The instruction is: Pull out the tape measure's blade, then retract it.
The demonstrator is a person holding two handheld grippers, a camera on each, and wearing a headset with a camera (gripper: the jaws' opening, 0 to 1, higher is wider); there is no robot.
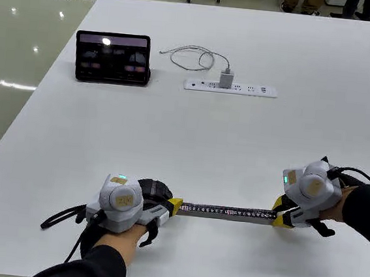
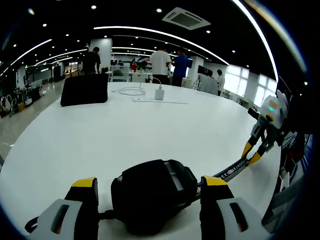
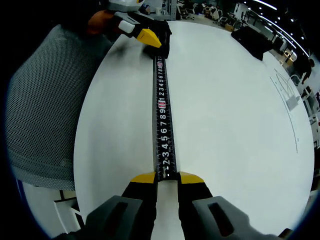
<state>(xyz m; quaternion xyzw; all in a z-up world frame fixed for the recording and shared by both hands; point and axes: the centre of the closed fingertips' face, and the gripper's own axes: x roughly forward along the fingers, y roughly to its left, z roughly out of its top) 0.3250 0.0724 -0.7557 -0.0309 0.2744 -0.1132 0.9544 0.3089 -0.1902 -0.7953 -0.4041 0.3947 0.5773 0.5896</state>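
The left gripper (image 1: 163, 210) clamps the tape measure's case (image 2: 152, 197), the right gripper (image 3: 167, 178) pinches the drawn-out blade (image 3: 161, 115); next, probably, a controlled retraction

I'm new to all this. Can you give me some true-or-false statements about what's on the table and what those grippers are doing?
1. The blade is pulled out of the black case. True.
2. The right gripper holds the black case. False: it pinches the blade's end, and the left gripper clamps the case.
3. A tablet stands on the table. True.
4. The power strip has nothing plugged in. False: a white charger sits in it.
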